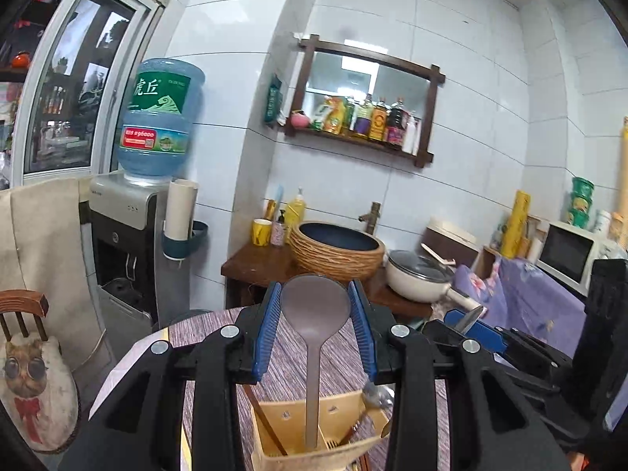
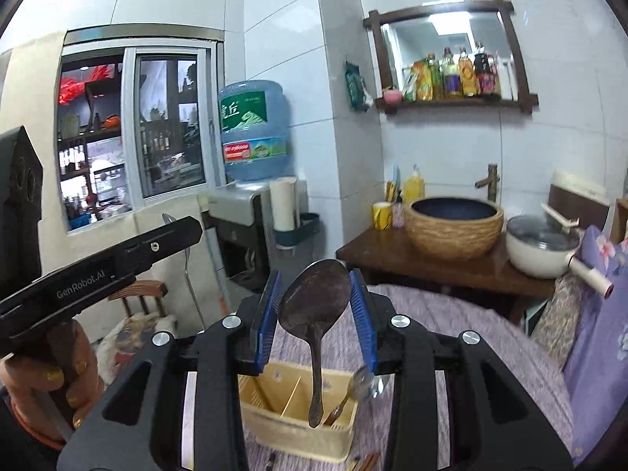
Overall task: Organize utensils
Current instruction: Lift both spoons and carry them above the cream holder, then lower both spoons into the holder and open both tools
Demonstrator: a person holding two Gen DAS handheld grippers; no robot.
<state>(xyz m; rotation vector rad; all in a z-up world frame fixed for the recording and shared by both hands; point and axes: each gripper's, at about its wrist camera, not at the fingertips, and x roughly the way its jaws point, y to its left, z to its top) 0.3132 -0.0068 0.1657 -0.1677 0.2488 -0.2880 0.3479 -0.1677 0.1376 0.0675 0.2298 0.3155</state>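
In the left wrist view my left gripper [image 1: 314,284] is shut on the bowl of a grey ladle-shaped spoon [image 1: 314,306]. Its long handle hangs straight down into a yellow utensil holder [image 1: 274,408]. In the right wrist view my right gripper [image 2: 316,274] is shut on the bowl of a dark, tarnished metal spoon [image 2: 314,298]. That handle points down into the same yellow holder [image 2: 290,435]. A small shiny spoon [image 2: 365,384] and chopsticks [image 1: 267,424] lean inside the holder. The left gripper [image 2: 172,231] also shows at the left of the right wrist view, held by a hand.
The holder stands on a table with a purple striped cloth [image 2: 451,333]. Behind it a wooden counter [image 2: 392,255] carries a woven basin [image 2: 453,227] and a white lidded pot [image 2: 541,247]. A water dispenser [image 1: 129,235] and a chair [image 1: 23,306] are at the left.
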